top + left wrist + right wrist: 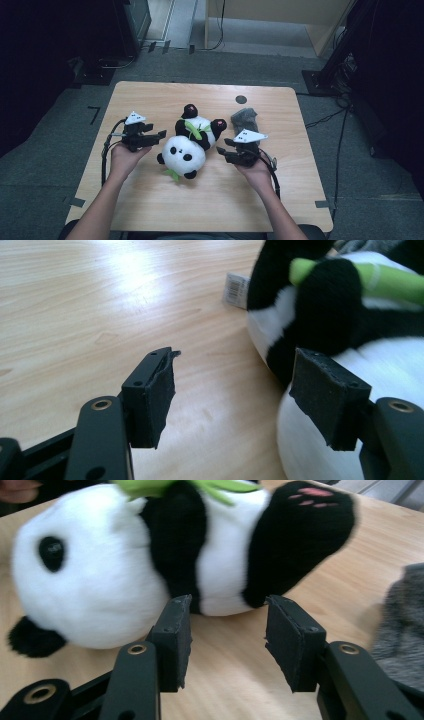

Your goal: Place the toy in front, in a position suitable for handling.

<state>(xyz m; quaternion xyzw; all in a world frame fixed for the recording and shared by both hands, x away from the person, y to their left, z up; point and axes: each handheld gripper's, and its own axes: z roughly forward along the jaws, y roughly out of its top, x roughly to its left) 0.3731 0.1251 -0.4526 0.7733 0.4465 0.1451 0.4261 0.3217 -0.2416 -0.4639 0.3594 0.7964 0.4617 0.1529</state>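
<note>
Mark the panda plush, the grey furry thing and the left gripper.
panda plush [185, 152], high view, on its white head.
grey furry thing [244, 118], high view, on its middle, behind the right gripper.
left gripper [161, 135], high view, between its jaw tips, beside the panda's head.

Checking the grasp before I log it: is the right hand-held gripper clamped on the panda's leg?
No. In the right gripper view the right hand-held gripper stands open with bare table between its pads, short of the plush panda.
</note>
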